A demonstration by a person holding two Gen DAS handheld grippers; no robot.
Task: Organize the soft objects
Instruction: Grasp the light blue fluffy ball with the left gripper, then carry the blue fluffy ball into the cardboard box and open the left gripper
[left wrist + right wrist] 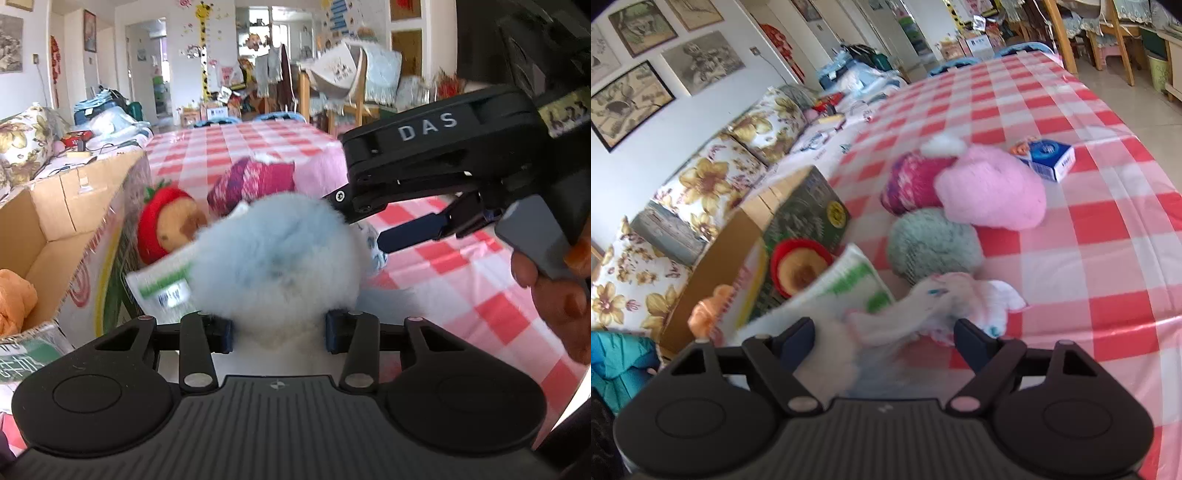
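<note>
My left gripper [279,328] is shut on a fluffy pale blue and white plush [277,258], held above the checked table. My right gripper [884,341] is open, its fingers [413,230] just right of that plush in the left wrist view, with white cloth [938,302] between and beyond its jaws. A strawberry-hooded plush [166,223] leans by the open cardboard box [62,221], which holds an orange soft thing [14,299]. A pink plush [991,188], a green fluffy ball [932,242] and a magenta knitted item [910,182] lie on the table.
A white and green packet [849,284] lies beside the box. A blue and white small carton [1049,157] sits at the far right of the red-checked tablecloth [1089,258]. A floral sofa [701,177] runs along the left. Wooden chairs [351,92] stand beyond the table.
</note>
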